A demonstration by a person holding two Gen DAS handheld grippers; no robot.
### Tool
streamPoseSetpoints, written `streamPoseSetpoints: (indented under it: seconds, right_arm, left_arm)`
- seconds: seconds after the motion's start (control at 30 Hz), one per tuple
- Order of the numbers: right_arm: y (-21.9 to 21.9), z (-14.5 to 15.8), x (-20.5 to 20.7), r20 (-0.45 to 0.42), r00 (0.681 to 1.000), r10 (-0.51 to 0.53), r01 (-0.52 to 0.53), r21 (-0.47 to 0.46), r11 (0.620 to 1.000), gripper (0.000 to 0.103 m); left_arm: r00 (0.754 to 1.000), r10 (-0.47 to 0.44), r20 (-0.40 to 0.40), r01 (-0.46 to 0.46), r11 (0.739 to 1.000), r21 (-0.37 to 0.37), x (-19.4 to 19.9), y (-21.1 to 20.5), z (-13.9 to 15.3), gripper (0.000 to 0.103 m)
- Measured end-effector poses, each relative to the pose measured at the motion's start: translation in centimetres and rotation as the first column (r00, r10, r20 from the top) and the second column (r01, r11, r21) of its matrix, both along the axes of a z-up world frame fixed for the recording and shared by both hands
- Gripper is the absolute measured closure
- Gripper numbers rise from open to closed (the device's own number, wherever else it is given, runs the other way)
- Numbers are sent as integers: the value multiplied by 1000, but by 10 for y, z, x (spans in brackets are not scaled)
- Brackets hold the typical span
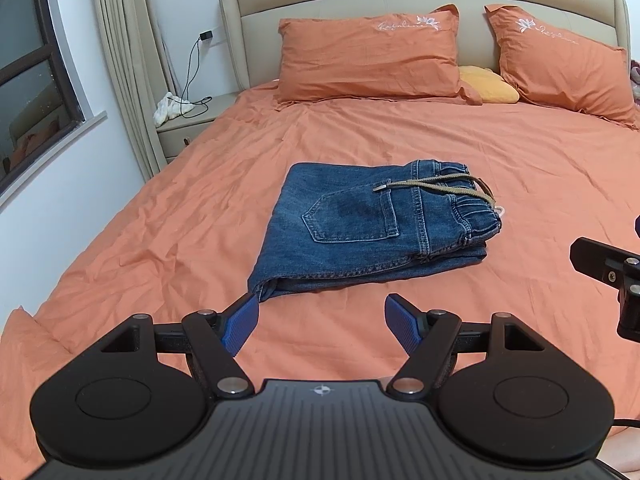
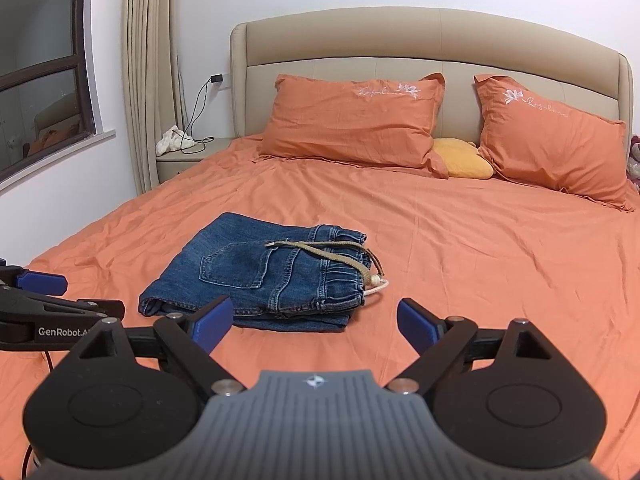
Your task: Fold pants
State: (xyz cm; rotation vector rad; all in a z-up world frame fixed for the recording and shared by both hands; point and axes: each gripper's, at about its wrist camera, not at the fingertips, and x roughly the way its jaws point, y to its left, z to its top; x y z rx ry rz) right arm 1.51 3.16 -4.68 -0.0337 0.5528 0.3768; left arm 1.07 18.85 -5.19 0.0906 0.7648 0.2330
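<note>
Orange bedding (image 1: 400,128) covered the bed. Left gripper (image 1: 321,322) hovered with jaws spread, empty, near the folded jeans (image 1: 372,228), which lay mid-bed with a drawstring (image 1: 436,185) across the waistband. Right gripper (image 2: 316,320) likewise gaped, seemingly touching nothing.

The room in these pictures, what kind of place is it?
Most likely a home bedroom: a wide bed with a padded headboard, orange pillows, and a nightstand beside a curtained window. Folded jeans lie on the bed.

two orange pillows (image 2: 352,120), yellow cushion (image 2: 462,159) between; nightstand (image 2: 180,160) by curtain (image 2: 148,72).
</note>
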Motion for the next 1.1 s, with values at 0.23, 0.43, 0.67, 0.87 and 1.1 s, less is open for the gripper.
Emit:
streamPoseSetpoints:
  seconds: [0.23,0.43,0.67,0.87,1.1]
  right_arm:
    - [-5,1,-1,1,1000,-9,9,2,1000,18]
    - [-5,1,-2,0,1000,-9,9,3,1000,17]
    - [-6,0,-2,0,1000,-13,13,5,1000,17]
    - [-7,0,-2,0,1000,-15,15,6,1000,17]
    - [-9,0,-1,-1,1000,-22,22,9,1000,17]
  left_arm:
    - [1000,0,-1,0,1000,1,-2,-3,1,19]
    - [1000,2,-4,-2,1000,1,-2,-5,1,19]
    - [1000,-4,-3,4,1000,9,0,-4,0,19]
    - [1000,-15,0,15,1000,25,1,-4,1,19]
    - [1000,-24,2,24,999,30,4,-2,1,18]
